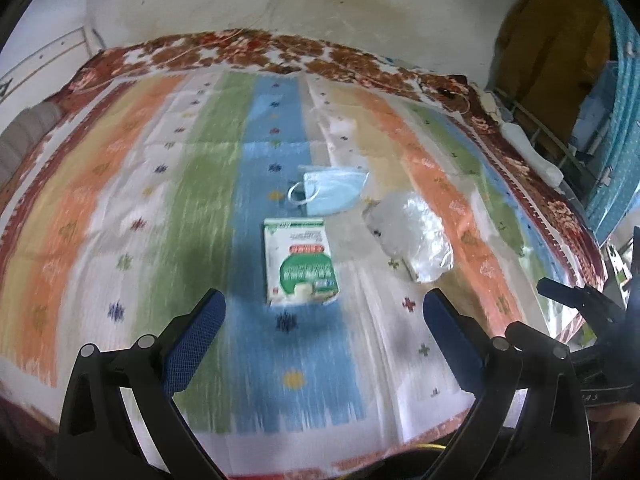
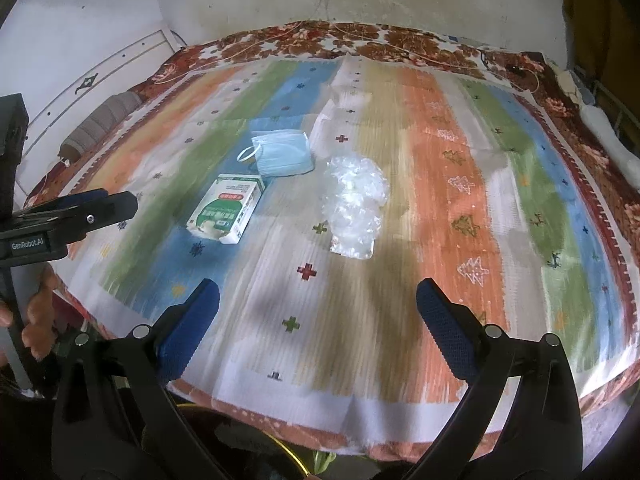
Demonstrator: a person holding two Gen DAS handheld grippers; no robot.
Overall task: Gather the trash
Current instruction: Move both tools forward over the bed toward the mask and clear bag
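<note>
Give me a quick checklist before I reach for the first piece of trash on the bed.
1. Left gripper open and empty: ok.
2. Right gripper open and empty: ok.
3. Carton ahead of the left gripper, nothing on it: ok.
4. Face mask clear of the carton: cannot tell, edges look close.
5. Crumpled plastic lying apart from the rest: ok.
6. Trash bin or bag in view: not ok, none seen.
</note>
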